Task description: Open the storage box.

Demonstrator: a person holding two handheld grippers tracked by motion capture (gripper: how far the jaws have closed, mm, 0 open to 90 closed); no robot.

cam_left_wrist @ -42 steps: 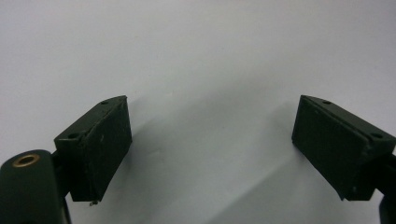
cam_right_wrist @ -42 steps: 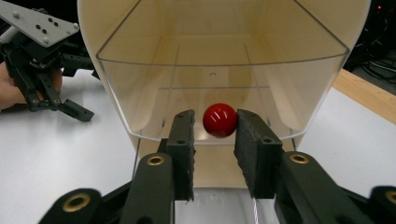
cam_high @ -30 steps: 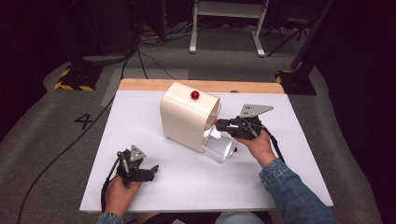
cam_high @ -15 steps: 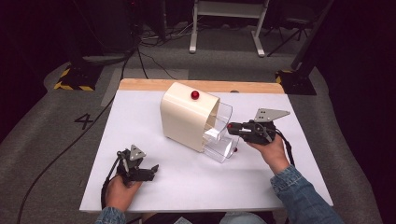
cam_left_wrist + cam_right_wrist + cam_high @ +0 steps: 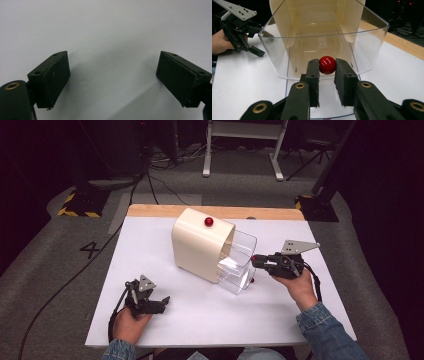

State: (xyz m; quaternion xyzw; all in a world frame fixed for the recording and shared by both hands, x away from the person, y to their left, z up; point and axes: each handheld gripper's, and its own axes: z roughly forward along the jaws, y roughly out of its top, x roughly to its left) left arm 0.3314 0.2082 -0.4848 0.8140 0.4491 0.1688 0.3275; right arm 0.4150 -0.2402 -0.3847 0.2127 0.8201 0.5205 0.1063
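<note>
A cream box-shaped housing (image 5: 197, 247) with a red ball (image 5: 208, 221) on top stands mid-table. Two clear drawers stick out of its right side. The upper drawer (image 5: 243, 246) is drawn out, and my right gripper (image 5: 255, 260) is shut on its red knob (image 5: 327, 65). In the right gripper view the clear drawer (image 5: 287, 37) looks empty in front of my right gripper (image 5: 327, 62). The lower drawer (image 5: 234, 279) has its own red knob (image 5: 251, 280). My left gripper (image 5: 162, 302) rests low over the white table at front left, open and empty (image 5: 112, 67).
The white table (image 5: 210, 320) has a wooden strip (image 5: 165, 211) along its far edge. Grey floor with cables and black stands surrounds it. My left gripper (image 5: 258, 53) shows beyond the drawer in the right gripper view.
My right gripper has moved to the right with the knob, drawing the upper drawer further out of the housing. The left gripper has stayed put.
</note>
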